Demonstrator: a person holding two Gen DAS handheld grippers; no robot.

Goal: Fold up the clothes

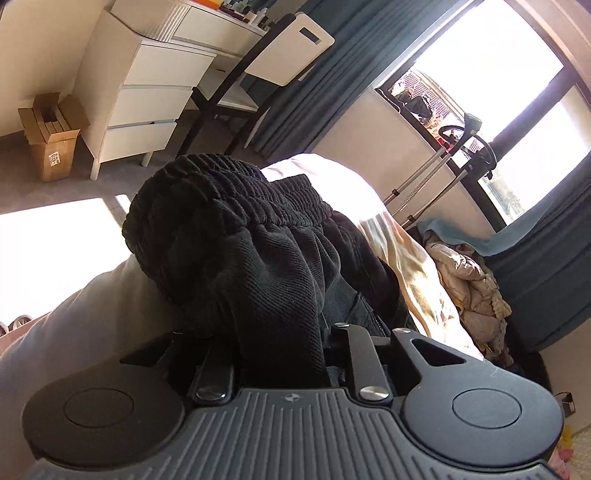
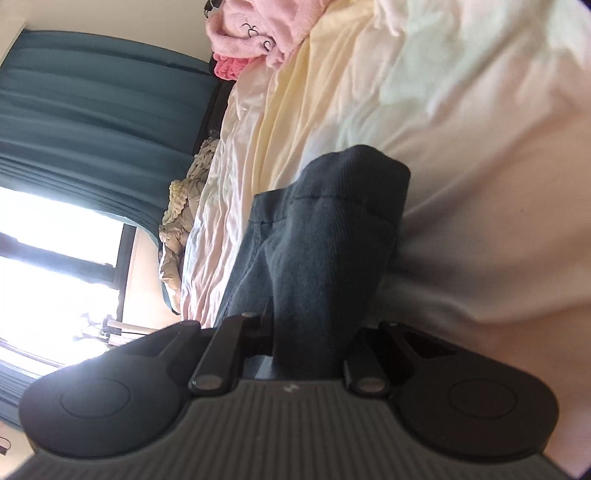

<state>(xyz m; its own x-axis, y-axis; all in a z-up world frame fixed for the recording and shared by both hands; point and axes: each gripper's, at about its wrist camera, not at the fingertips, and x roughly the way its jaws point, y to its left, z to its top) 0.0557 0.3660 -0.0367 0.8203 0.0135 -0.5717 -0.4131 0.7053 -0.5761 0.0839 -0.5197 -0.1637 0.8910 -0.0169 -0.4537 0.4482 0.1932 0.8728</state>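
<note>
Both grippers grip one pair of black trousers (image 1: 240,251) above the bed (image 2: 461,110): the left gripper (image 1: 280,354) has its jaws closed on the elastic waistband end, the right gripper (image 2: 306,347) has its jaws nearly shut on a hemmed end. The garment's long axis, I judge, runs between them.

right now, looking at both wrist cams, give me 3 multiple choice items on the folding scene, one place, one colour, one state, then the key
1. Where does the pink garment lie?
A. on the bed, far end
B. on the floor
C. in a drawer

2. What colour are the curtains?
A. red
B. teal blue
C. white

3. What is the right gripper doing?
A. standing open and empty
B. shut on the dark garment
C. gripping a cardboard box

Key:
1 A, it rests on the pale bed sheet at the top of the right wrist view.
2 B, teal folds hang beside the window.
3 B, dark cloth runs out from between its closed fingers.
</note>
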